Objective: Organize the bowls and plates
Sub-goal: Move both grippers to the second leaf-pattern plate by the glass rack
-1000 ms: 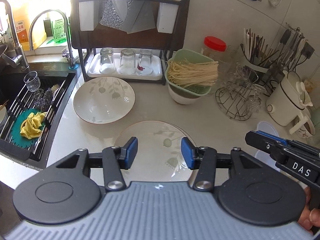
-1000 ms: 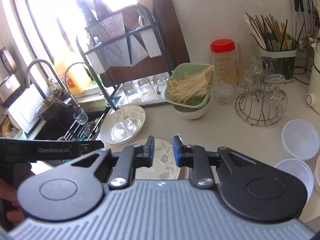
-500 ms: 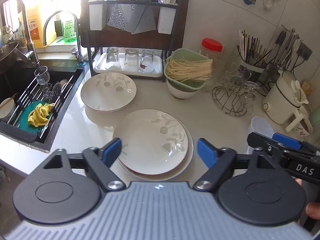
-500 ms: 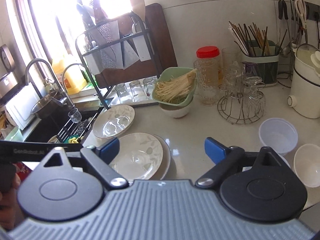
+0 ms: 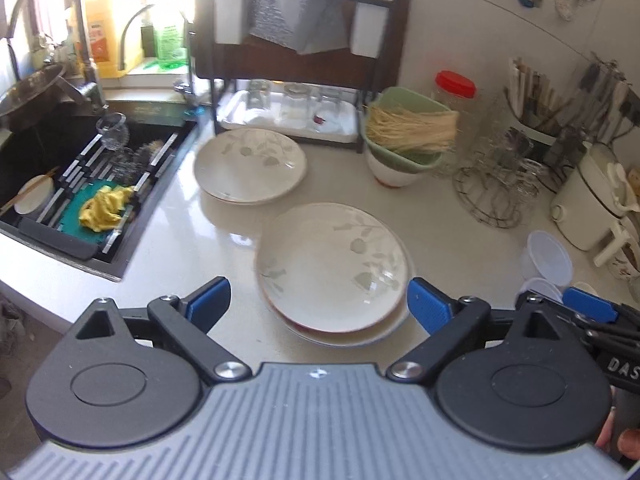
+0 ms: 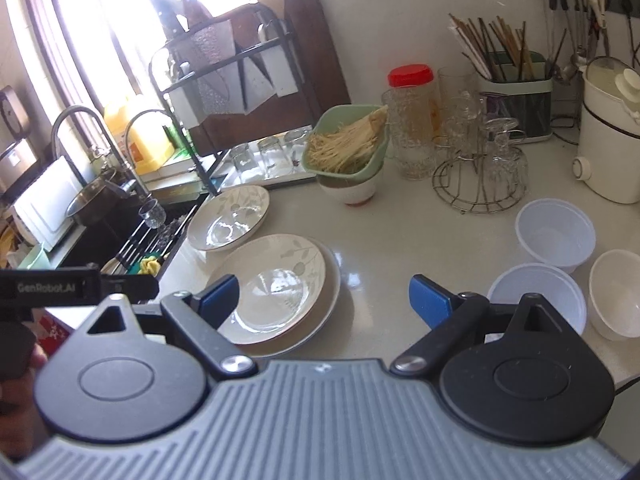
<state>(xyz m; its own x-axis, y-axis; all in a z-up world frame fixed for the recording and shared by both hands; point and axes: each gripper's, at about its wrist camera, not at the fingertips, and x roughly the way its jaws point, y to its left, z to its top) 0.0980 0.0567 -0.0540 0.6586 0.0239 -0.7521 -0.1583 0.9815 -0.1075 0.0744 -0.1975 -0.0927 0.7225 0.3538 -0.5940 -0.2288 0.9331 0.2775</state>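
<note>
A stack of white leaf-pattern plates [image 5: 332, 264] lies on the pale counter, also in the right wrist view [image 6: 276, 284]. A second leaf-pattern plate [image 5: 250, 164] lies behind it near the sink, also in the right wrist view [image 6: 228, 216]. Three white bowls sit at the right: a far one [image 6: 554, 232], a near one [image 6: 536, 296] and one at the edge [image 6: 616, 292]. My left gripper [image 5: 318, 306] is open and empty, held above the near edge of the stack. My right gripper [image 6: 324, 302] is open and empty, above the counter right of the stack.
A sink [image 5: 80, 176] with a rack, glass and yellow cloth lies left. A dish rack [image 5: 296, 60] with upturned glasses stands behind. A green colander of noodles on a bowl [image 5: 404, 140], a red-lidded jar [image 6: 410, 120], a wire glass stand [image 6: 480, 176] and a white cooker [image 6: 612, 132] line the back.
Both grippers have opened wide and pulled back and up from the plates. The plate stack now lies free on the counter.
</note>
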